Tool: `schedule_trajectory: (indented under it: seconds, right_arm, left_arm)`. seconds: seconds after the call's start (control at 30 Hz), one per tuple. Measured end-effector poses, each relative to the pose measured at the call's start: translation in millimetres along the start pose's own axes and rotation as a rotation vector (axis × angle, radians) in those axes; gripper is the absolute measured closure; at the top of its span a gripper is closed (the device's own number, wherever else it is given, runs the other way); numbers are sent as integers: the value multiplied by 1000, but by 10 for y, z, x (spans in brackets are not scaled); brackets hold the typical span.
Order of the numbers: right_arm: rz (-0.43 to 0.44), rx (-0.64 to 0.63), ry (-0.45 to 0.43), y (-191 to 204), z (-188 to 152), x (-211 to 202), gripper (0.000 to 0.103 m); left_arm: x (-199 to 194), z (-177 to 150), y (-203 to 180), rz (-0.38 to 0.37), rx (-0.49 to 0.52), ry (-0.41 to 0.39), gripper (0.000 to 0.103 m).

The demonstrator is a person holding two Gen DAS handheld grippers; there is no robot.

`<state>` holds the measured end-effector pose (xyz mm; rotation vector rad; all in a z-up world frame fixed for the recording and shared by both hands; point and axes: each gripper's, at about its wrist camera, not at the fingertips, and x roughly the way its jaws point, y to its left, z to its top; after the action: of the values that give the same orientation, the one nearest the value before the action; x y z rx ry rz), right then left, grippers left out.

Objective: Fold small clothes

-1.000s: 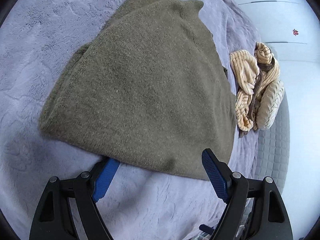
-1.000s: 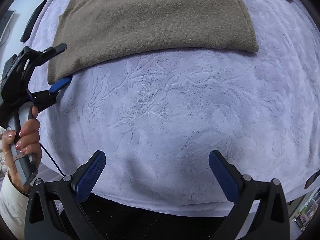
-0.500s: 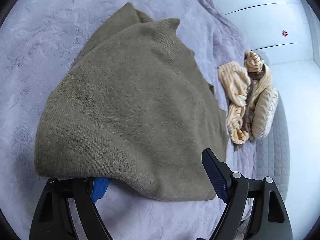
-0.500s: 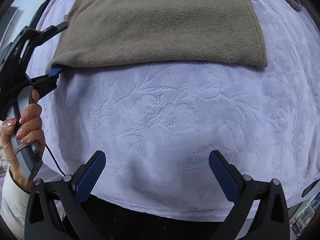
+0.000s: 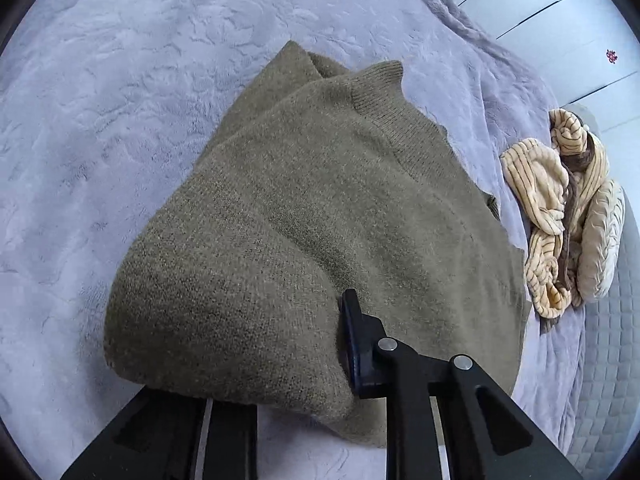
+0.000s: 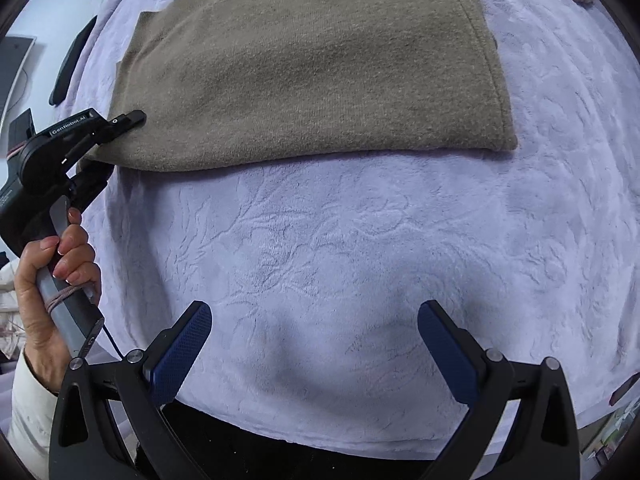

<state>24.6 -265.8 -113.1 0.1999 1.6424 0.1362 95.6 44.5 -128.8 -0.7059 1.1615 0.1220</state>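
1. The olive sweater (image 6: 304, 68) lies folded on the lilac blanket (image 6: 360, 248) of the bed, on the far side in the right wrist view.
2. In that view its long axis runs left to right, with the folded edge facing near and the ribbed hem at the right end.
3. In the left wrist view the sweater (image 5: 304, 216) stretches away from the camera, its ribbed collar at the far end.
4. The left gripper (image 5: 320, 364) is clamped narrow on the sweater's near left corner; cloth bunches over one jaw and hides it.
5. Half a second ago those jaws stood wide apart around the corner; they have since closed on it, and the corner now sits lifted.
6. The right gripper (image 6: 316, 344) hangs wide over bare blanket, holding nothing, much as before.
7. A striped cream garment (image 5: 560, 208) lies crumpled just right of the sweater.
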Motion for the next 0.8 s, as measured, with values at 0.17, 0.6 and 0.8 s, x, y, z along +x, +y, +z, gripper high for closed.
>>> schedule_trajectory:
  seconds: [0.17, 0.6, 0.8]
  right_arm:
    - [42, 7, -68, -184, 156, -239, 1]
    - [109, -4, -215, -691, 800, -902, 1]
    - [184, -50, -192, -430, 1077, -775, 1]
  left_arm:
    - [-275, -29, -601, 48, 235, -125, 85]
    - [16, -373, -1372, 16, 506, -45, 102]
    - [32, -346, -886, -17, 330, 77, 102]
